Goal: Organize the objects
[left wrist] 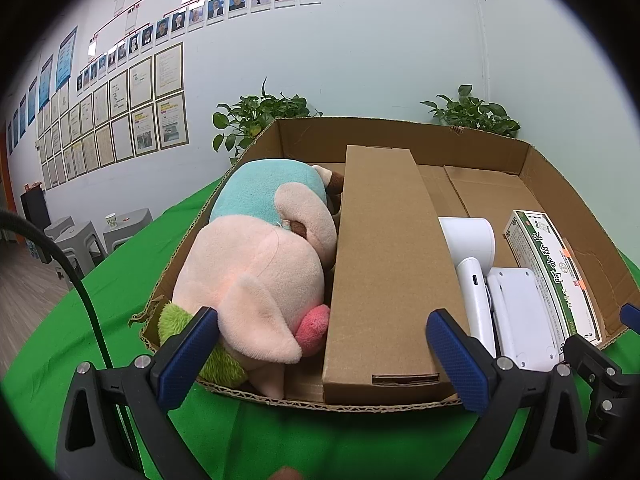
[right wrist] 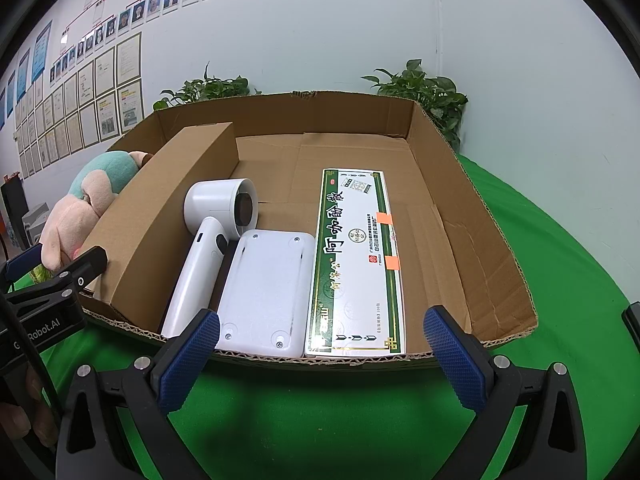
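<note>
Both tongs hang spread wide and empty just outside the near wall of the cardboard tray (right wrist: 496, 240) on the green surface (right wrist: 320, 408): left tongs (left wrist: 322, 354), right tongs (right wrist: 322, 354). Inside, the plush pig (left wrist: 256, 276) lies at the left, soft and light, best pinched at its body. The long brown box (left wrist: 384, 272), white hair dryer (right wrist: 204, 256), white flat device (right wrist: 264, 292) and medicine box (right wrist: 354, 264) look rigid and smooth, better gripped across their narrow sides.

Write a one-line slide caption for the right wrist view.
Open right gripper faces a cardboard tray holding a white hair dryer, white device and green-white medicine box.
</note>
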